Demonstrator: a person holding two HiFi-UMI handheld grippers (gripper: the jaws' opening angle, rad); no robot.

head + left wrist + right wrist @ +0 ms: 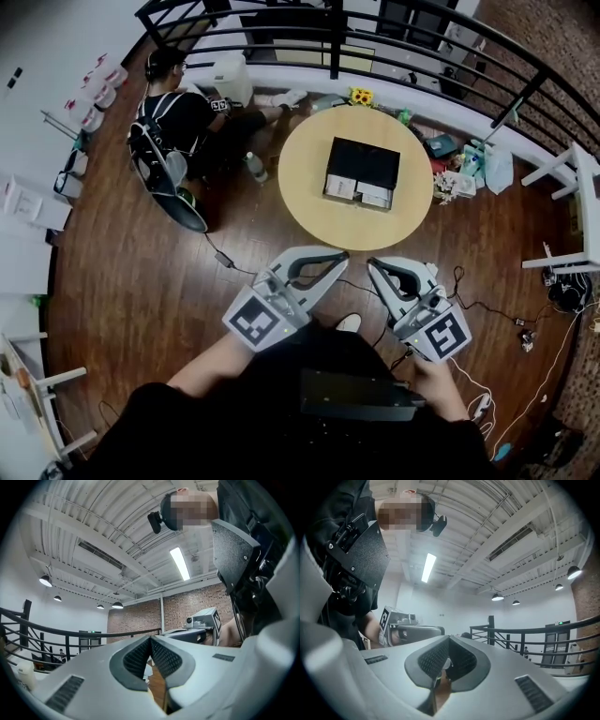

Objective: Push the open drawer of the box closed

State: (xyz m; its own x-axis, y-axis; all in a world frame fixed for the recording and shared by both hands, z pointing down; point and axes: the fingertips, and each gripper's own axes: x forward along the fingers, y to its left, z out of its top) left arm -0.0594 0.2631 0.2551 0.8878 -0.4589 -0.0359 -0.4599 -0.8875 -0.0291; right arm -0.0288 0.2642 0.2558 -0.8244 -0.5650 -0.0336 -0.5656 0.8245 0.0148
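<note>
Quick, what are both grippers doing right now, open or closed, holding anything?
Grey left gripper: closed, jaws together, nothing held.
Grey right gripper: closed, jaws together, nothing held.

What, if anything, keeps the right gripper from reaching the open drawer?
Probably nothing, so yes: the right gripper, fingers shut, sits short of the table, and only bare tabletop lies before the drawer on the box's near side.

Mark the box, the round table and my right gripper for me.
box (364, 159): head view, its black top.
round table (305, 183): head view, bare wood left of the box.
right gripper (375, 266): head view, the tips of its closed jaws.
</note>
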